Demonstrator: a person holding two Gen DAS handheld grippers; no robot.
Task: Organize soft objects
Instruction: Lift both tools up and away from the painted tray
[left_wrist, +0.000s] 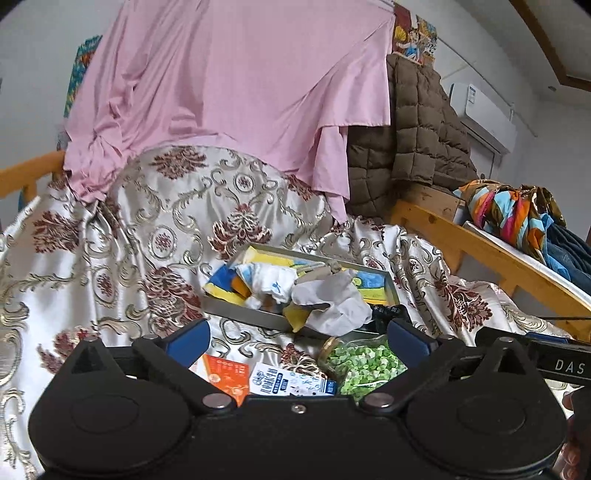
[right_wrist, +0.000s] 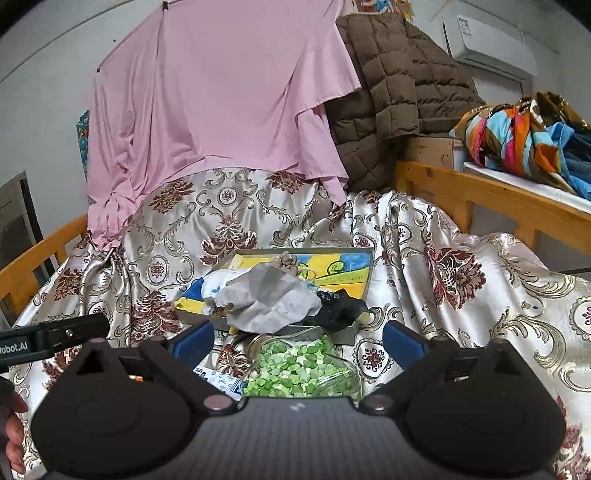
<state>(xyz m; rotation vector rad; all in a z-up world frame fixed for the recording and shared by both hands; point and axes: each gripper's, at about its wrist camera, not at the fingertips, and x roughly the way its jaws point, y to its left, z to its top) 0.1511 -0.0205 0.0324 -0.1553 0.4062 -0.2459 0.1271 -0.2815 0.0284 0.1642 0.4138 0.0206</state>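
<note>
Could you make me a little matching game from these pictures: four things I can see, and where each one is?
Things:
1. pink sheet
2. brown jacket
3. jar of green stars
4. grey cloth

Places:
A. in the shallow box
B. lying nearest the tools, in front of the box
C. hanging at the back, in the middle
D. draped to the right of the pink sheet

Pairs: 1-C, 2-D, 3-B, 4-A

The grey cloth (right_wrist: 271, 299) covers much of the tray (right_wrist: 347, 334). The jar (right_wrist: 301, 369) and carton (left_wrist: 291, 380) run under the gripper bodies; carton print is unreadable. Right edge crops the air conditioner (right_wrist: 491, 44).
</note>
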